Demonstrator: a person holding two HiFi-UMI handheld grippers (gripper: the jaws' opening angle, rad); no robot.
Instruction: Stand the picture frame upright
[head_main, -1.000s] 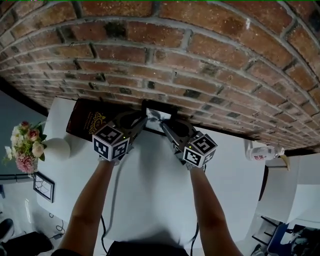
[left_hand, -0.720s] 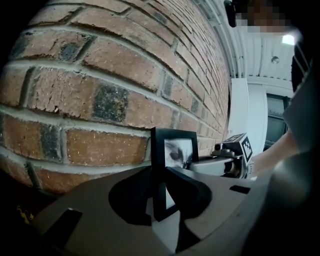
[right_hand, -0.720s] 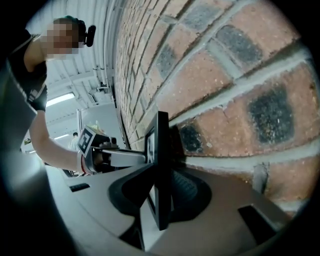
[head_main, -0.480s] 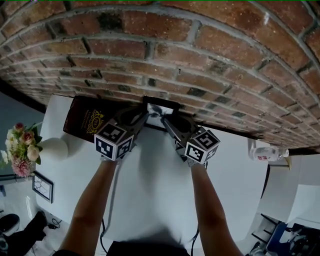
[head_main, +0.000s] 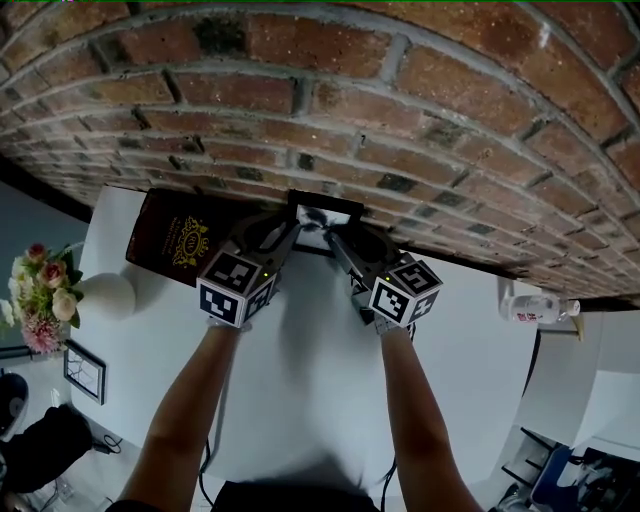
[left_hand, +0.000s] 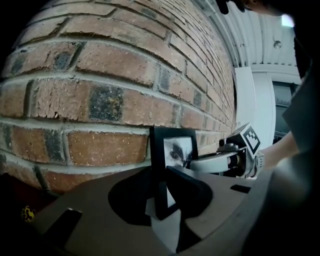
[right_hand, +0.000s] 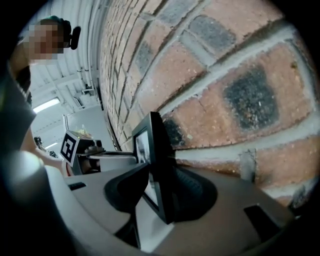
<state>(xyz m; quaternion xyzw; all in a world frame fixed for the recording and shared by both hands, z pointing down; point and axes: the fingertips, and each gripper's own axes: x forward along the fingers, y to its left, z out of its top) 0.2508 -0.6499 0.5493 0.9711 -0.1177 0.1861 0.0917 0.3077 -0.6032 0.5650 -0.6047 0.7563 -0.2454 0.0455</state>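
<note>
A black picture frame (head_main: 324, 216) holding a black-and-white photo stands upright, its face turned to the near side. It sits at the far edge of the white desk (head_main: 300, 380), just in front of the brick wall (head_main: 350, 100).

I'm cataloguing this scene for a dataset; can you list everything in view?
picture frame: one, black, upright against the wall
brick wall: one, red-brown, behind the table
table: one, white, beneath everything
box: one, dark brown with gold emblem, left of the frame
vase of flowers: one, white with pink blooms, table's left edge
bottle: one, white, far right
framed picture: one, black, lower left
left tool: one, grey, closed on the frame
right tool: one, grey, jaws just opened, frame between them
arms: two, from the bottom edge
</note>
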